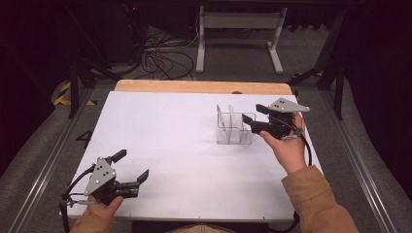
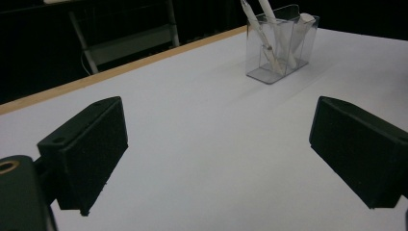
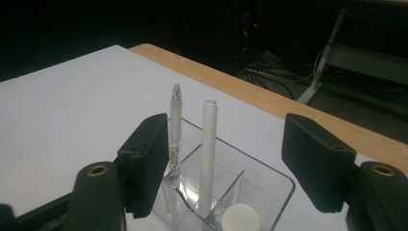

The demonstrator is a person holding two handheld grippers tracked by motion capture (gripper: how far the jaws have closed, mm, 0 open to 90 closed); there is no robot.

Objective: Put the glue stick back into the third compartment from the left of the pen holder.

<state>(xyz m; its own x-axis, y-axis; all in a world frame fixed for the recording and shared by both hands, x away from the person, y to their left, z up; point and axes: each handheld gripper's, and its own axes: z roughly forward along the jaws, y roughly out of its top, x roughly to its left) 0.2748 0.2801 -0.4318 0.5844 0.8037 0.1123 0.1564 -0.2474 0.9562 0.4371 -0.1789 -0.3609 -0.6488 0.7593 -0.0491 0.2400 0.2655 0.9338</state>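
I see a clear plastic holder [image 1: 234, 130] standing on the white bench [image 1: 170, 145], toward its far right part. It is split into compartments. Two white pens [image 3: 207, 154] stand upright in it, each leaning a little, and a round white thing [image 3: 240, 219] lies in the compartment nearest my right claw; I cannot tell what it is.

My right claw [image 1: 256, 118] sits just to the right of the holder, pointing at it. Its jaws stand wide apart, with nothing pressed between them. In the right gripper view the holder's near corner and both pens show in the gap between the jaws, and the thinner pen [image 3: 175, 126] appears just beside one jaw.

My left claw [image 1: 131, 167] is well away from the holder, near the bench's front left corner. Its jaws are also wide and hold nothing; bare white bench lies between them.

Behind the holder runs the bench's wooden far edge [image 1: 204, 87].
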